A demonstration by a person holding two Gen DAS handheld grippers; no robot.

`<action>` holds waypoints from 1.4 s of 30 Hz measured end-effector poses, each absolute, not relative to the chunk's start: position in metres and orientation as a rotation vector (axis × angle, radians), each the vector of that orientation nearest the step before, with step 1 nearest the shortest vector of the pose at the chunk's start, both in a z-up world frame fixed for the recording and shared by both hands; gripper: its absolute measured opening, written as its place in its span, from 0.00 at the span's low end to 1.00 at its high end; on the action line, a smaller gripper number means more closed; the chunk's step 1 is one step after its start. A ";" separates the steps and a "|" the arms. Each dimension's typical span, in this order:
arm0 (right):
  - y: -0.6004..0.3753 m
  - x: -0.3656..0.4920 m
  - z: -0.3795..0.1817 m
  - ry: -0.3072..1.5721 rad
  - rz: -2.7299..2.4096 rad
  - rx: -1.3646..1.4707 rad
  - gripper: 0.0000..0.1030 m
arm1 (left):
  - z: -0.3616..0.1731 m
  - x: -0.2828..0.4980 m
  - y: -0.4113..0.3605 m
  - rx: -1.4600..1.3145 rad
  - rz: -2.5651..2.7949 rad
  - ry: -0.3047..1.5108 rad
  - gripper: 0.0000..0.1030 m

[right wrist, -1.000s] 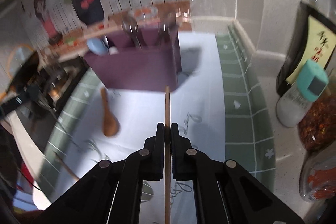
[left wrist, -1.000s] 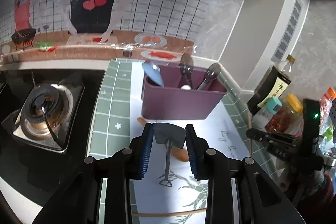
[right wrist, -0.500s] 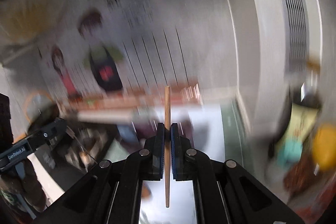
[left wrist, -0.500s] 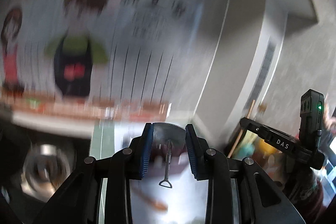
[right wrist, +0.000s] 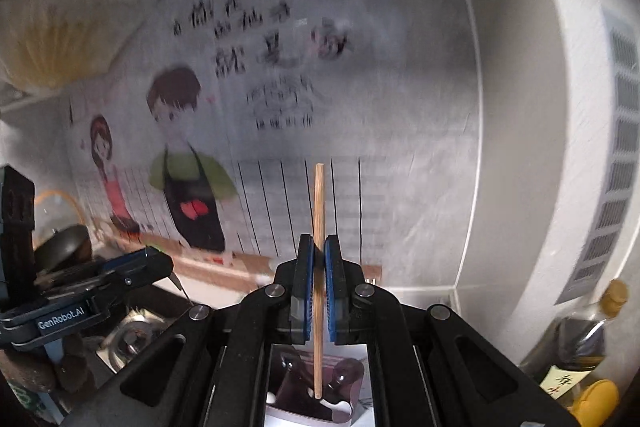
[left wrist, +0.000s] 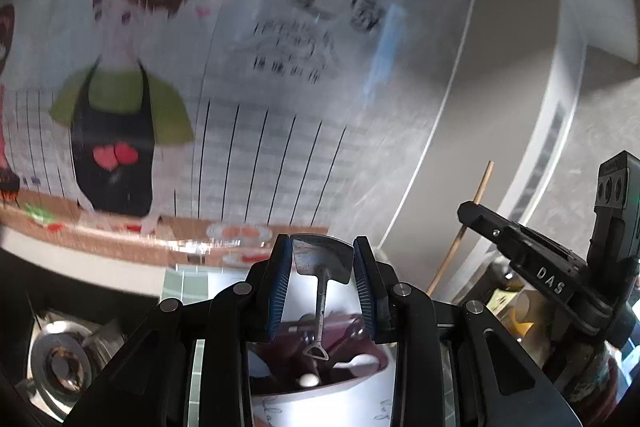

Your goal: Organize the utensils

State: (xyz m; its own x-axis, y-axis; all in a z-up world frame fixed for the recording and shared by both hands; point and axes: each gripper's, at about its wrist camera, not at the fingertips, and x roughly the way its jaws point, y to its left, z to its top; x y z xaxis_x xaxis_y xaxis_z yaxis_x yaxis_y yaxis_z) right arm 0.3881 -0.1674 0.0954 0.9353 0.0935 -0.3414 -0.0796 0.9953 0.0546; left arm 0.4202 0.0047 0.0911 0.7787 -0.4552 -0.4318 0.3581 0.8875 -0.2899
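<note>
Left wrist view: we see our left hand-held gripper (left wrist: 322,281) with its blue-padded jaws part-way open, closed onto the flat steel blade of a small metal spatula (left wrist: 321,269). The blade sits upright between the pads, touching both, and its thin handle hangs straight down, ending in a small triangular loop. Directly below that loop lies the dark purple plastic utensil holder (left wrist: 352,359), seen from above, with a few spoon-like utensils inside it, too blurred to tell apart. The holder stands on the table (left wrist: 320,407), which wears a white printed mat. At lower left a steel gas burner (left wrist: 60,363) shows. To the right, our right hand-held gripper (left wrist: 470,213) is in sight, clamped on a thin wooden chopstick (left wrist: 478,201) that slants up past it.

In the right wrist view, the right hand-held gripper (right wrist: 319,291) has its jaws nearly shut, pinching the wooden chopstick (right wrist: 319,211) about midway along its length. The chopstick stands vertical, its upper end rising above the pads against the cartoon wall sticker (right wrist: 188,163), its lower end hanging over the open purple utensil holder (right wrist: 348,403) just below. Whether the tip touches anything inside we cannot tell. The left hand-held gripper (right wrist: 166,267) appears at the left edge. A dark sauce bottle (right wrist: 580,343) stands at lower right.
</note>
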 end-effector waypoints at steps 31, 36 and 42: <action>-0.062 0.315 -0.113 0.971 0.660 -0.164 0.28 | -0.042 0.318 0.121 -0.245 -0.142 0.841 0.63; -0.015 0.280 -0.145 1.037 0.842 -0.314 0.21 | -0.050 0.296 0.153 -0.304 -0.060 0.834 0.63; 0.005 0.276 -0.164 1.051 0.842 -0.403 0.14 | -0.061 0.281 0.170 -0.347 -0.018 0.856 0.63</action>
